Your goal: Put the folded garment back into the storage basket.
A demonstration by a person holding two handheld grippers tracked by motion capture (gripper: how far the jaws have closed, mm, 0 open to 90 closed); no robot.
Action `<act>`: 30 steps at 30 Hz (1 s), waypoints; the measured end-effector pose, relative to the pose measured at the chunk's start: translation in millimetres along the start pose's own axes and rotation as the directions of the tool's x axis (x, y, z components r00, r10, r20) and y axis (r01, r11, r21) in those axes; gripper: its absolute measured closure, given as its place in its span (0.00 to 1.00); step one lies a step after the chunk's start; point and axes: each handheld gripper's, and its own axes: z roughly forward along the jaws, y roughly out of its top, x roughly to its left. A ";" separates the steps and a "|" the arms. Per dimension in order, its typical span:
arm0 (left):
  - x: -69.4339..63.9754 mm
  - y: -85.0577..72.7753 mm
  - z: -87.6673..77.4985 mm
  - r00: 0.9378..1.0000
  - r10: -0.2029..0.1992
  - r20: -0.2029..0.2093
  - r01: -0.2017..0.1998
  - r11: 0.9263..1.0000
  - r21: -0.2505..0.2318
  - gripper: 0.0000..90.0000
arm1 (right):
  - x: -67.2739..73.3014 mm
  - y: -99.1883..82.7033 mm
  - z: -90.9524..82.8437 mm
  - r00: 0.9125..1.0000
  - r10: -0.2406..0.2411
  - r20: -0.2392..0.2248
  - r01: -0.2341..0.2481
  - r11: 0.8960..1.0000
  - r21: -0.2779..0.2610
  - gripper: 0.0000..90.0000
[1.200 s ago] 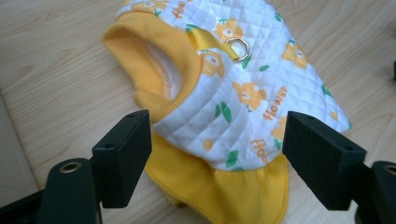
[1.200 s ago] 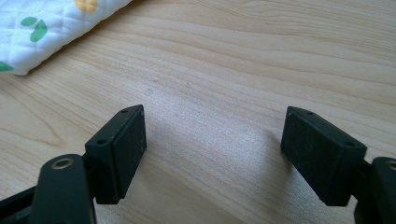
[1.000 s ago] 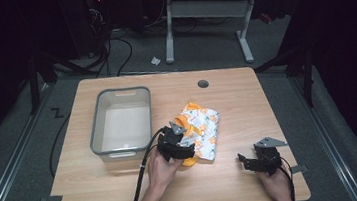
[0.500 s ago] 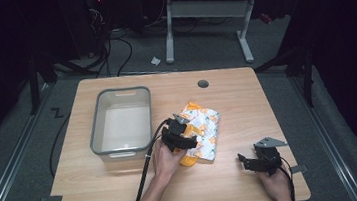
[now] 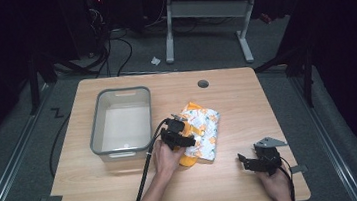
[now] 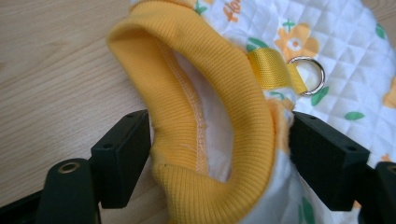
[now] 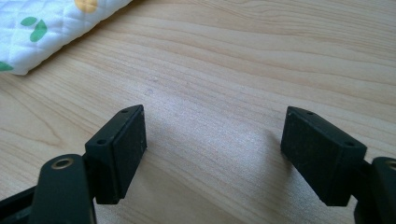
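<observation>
Left gripper (image 6: 219, 154): now advanced onto the quilted garment (image 5: 201, 131) at worktop centre, jaws apart astride its yellow ribbed cuff (image 6: 219, 93), grasp imminent; right gripper (image 7: 215, 154) idle, jaws apart near the front right corner.

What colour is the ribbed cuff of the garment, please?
Orange-yellow cuff, best in the left gripper view.

Quilted white cloth garment (image 6: 327, 51) with ribbed yellow knit cuff (image 6: 224, 116), shiny metal ring (image 6: 310, 74), matt wood table (image 7: 243, 70).
</observation>
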 end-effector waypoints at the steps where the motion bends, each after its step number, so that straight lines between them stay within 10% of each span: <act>1: 0.1 -0.4 1.9 1.000 -0.004 0.003 0.004 1.000 0.006 0.26 | 0.0 0.0 0.0 1.000 0.000 0.000 0.000 1.000 0.000 0.25; 6: 0.7 -0.9 4.0 1.000 -0.011 0.024 0.011 1.000 0.006 0.28 | 0.0 0.0 0.0 1.000 0.000 0.000 0.000 1.000 0.000 0.25; 20: -5.6 -1.2 -0.1 0.994 -0.001 0.112 0.002 1.000 -0.007 0.76 | 0.1 0.0 0.0 1.000 0.000 0.000 0.000 1.000 0.000 0.25; 30: -5.9 2.1 -13.8 0.991 0.002 0.137 0.009 0.997 -0.078 0.82 | 0.1 -0.1 -0.1 1.000 0.000 0.000 0.000 1.000 -0.001 0.25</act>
